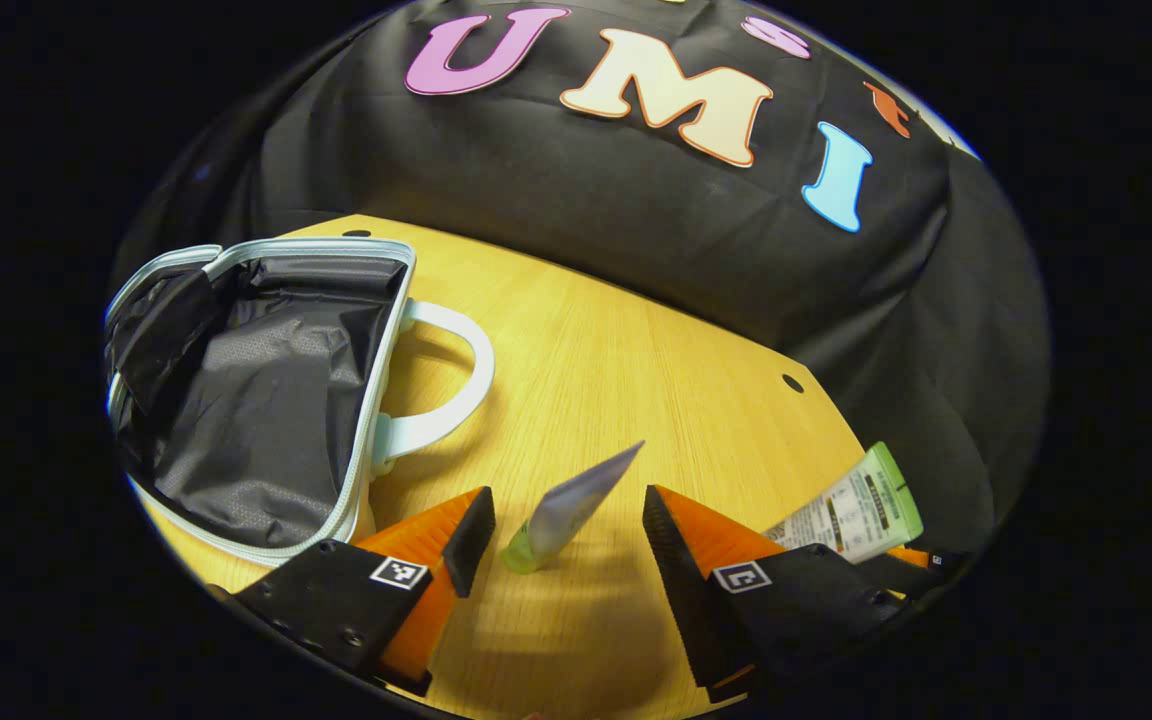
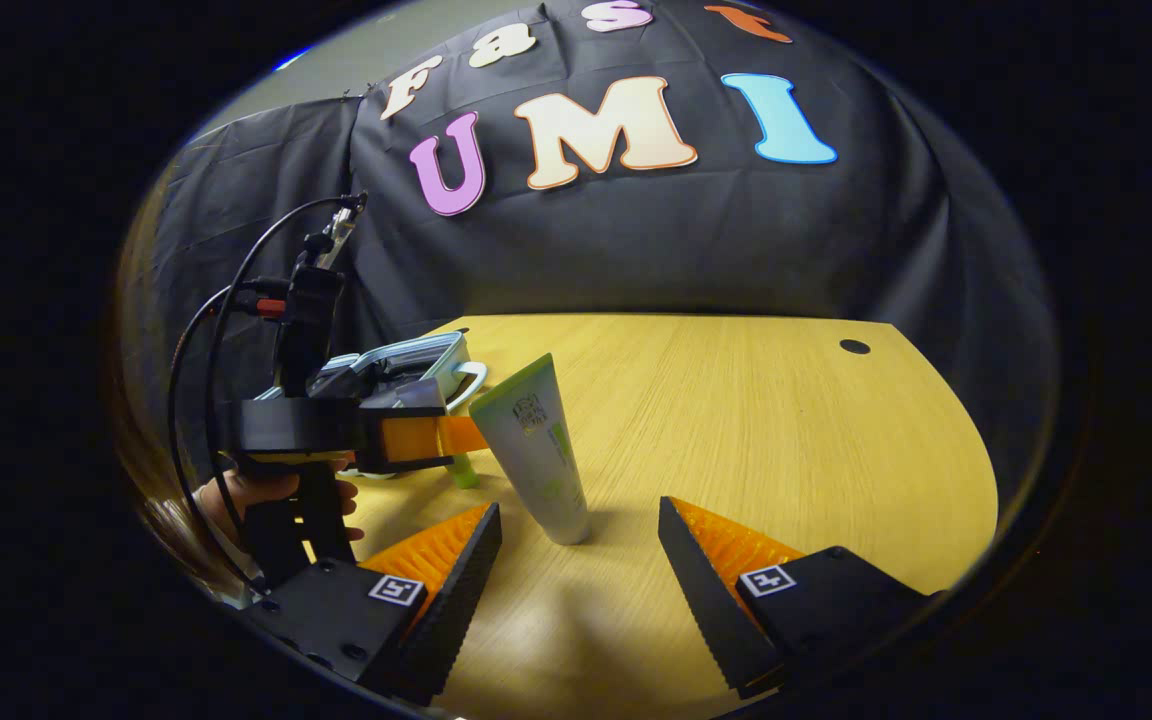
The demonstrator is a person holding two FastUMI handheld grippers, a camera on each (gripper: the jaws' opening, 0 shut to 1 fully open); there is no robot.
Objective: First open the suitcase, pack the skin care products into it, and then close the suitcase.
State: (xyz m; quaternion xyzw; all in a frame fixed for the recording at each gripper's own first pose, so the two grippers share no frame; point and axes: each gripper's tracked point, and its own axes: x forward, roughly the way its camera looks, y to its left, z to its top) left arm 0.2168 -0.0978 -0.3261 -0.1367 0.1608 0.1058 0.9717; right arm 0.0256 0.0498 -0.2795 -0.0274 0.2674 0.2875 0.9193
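In the left gripper view the left gripper (image 1: pixel 556 540) has its fingers spread wide. A small tube (image 1: pixel 571 510) with a green cap stands on its cap between them, leaning with its flat crimped end up and to the right; neither finger touches it, and there is bare wood on both sides of it. To the left lies the suitcase (image 1: pixel 256 400), open, its dark lining showing inside the pale zip rim. Its white handle (image 1: pixel 446 380) sticks out towards the middle of the worktop (image 1: pixel 636 350). The near corner of the suitcase rim sits just beside the left finger. A second, larger tube (image 1: pixel 851 510) shows at the right, behind the right finger and near the worktop's edge.

In the right gripper view the right gripper (image 2: pixel 581 560) is also wide open and holds nothing. The larger tube (image 2: pixel 536 450) stands upright on its cap just beyond the fingers, nearer the left one, touching neither. A hand (image 2: pixel 276 500) holds the left gripper at the left, in front of the suitcase. To the right the worktop (image 2: pixel 786 420) runs bare out to its curved edge, with one small round hole (image 2: pixel 854 347) near the far corner.
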